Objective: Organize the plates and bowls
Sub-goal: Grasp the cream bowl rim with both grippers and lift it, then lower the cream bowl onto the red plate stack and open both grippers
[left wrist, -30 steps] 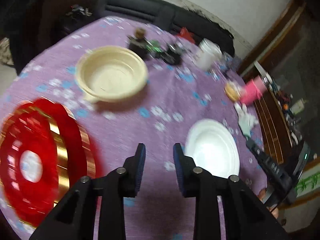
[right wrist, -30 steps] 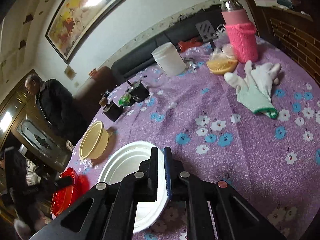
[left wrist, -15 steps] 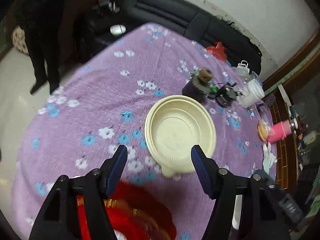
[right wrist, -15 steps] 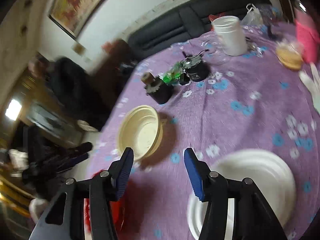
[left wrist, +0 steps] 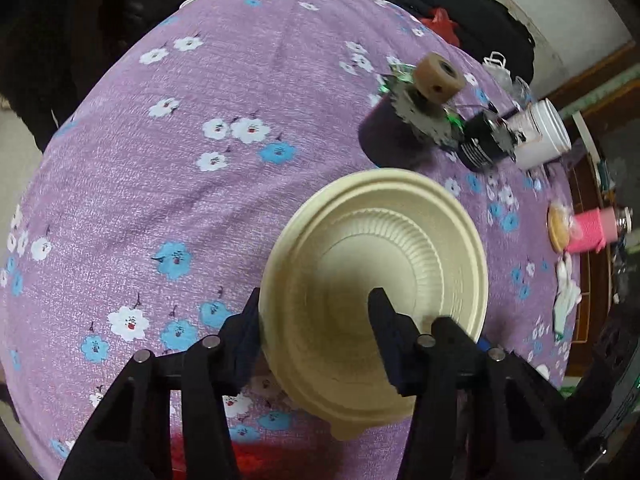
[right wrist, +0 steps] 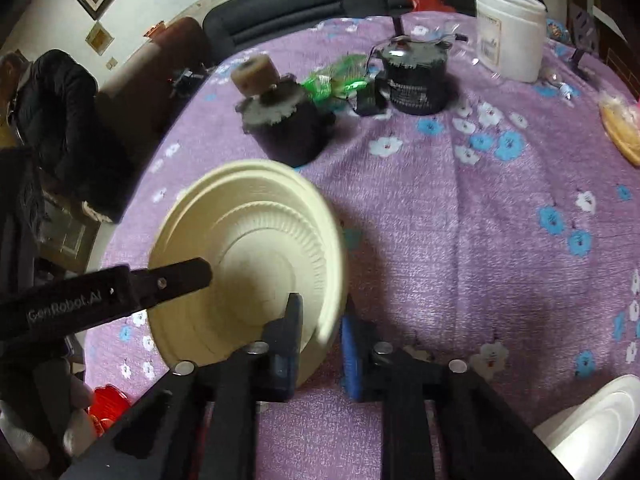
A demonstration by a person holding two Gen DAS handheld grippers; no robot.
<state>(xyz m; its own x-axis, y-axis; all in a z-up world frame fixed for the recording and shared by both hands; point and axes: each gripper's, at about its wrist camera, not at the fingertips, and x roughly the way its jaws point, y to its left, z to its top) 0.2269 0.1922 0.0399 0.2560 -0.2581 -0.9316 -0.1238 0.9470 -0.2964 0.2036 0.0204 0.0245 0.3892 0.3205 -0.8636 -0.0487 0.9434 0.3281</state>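
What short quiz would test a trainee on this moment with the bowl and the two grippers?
1. True or false: the white round plate lies inside the cream ribbed plastic bowl.
2. Which gripper has one finger inside the bowl and one outside its rim? A) only the left gripper B) only the right gripper C) both
3. Fill in: the flowered tablecloth under the bowl is ___.

Key: 1 false, the white round plate sits apart on the tablecloth, near the right wrist view's lower right corner. 2 C. 3 purple.
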